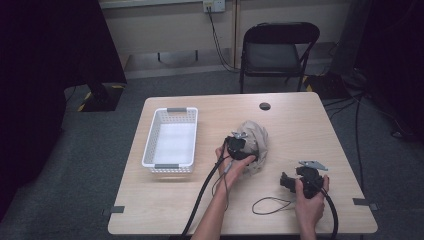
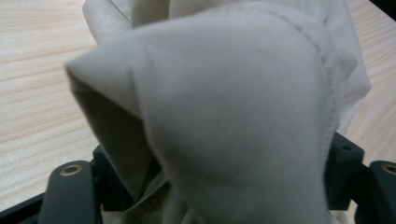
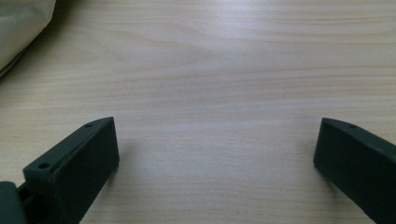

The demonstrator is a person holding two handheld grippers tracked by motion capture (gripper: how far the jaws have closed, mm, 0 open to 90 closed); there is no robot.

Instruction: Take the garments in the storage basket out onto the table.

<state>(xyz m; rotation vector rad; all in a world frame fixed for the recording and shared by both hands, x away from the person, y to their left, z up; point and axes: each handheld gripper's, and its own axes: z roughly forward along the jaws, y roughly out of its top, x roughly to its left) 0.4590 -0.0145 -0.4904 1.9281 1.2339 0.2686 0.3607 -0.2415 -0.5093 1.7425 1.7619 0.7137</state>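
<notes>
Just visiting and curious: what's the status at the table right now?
Left tongs open, beige cloth between them. Right tongs open over bare table. Basket apart; nothing in the way.

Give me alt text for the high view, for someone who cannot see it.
A person at a wooden table holds the left gripper against a crumpled beige cloth, while the right gripper rests apart on the tabletop. A white basket sits left of the cloth.

A light wooden table (image 1: 300,125) is carrying a white basket (image 1: 171,139) on its left side, a bunched beige cloth (image 1: 256,141) near the middle, and what is looking like a thin dark cord loop (image 1: 272,205) near the front edge.
</notes>
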